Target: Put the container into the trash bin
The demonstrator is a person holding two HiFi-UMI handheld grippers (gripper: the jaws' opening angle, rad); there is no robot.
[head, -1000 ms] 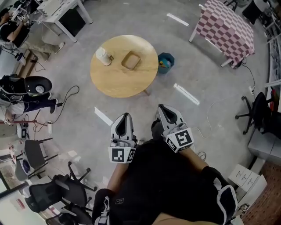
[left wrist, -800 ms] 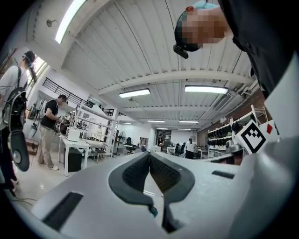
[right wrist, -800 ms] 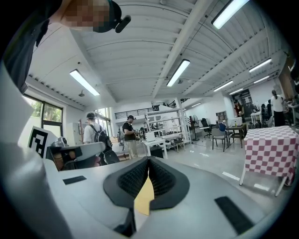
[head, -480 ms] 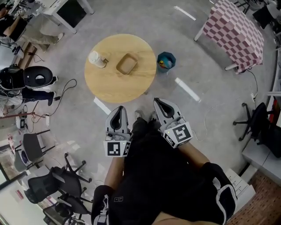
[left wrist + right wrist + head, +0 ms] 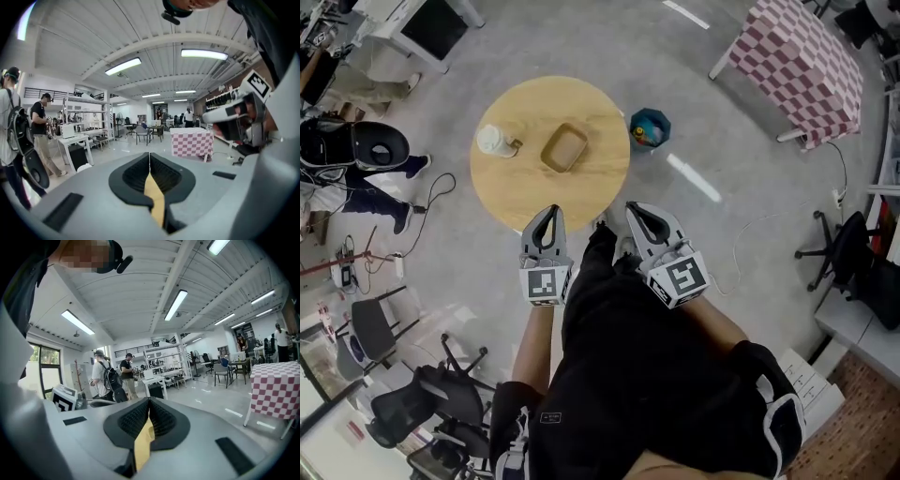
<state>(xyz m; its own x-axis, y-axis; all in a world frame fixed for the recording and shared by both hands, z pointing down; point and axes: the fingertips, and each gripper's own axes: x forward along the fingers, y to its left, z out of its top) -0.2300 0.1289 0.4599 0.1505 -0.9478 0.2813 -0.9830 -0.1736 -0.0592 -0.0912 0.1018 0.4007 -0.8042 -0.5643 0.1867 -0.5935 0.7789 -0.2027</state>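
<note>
Both tongs, left (image 5: 547,213) and right (image 5: 636,209), pressed together and empty at the round table (image 5: 520,183) — container (image 5: 563,148) on it, trash bin (image 5: 650,128) just beside it.

The round table (image 5: 534,192) is pale yellow wood. On it the container (image 5: 563,148) is tan-brown and the cup (image 5: 492,141) white. Right of the table, the trash bin (image 5: 651,127) is teal; farther right, a cloth (image 5: 797,61) is checked maroon and white. At the table's near edge, the left gripper (image 5: 546,212) and right gripper (image 5: 636,208) are grey with black pads and black-and-white marker cubes.
</note>
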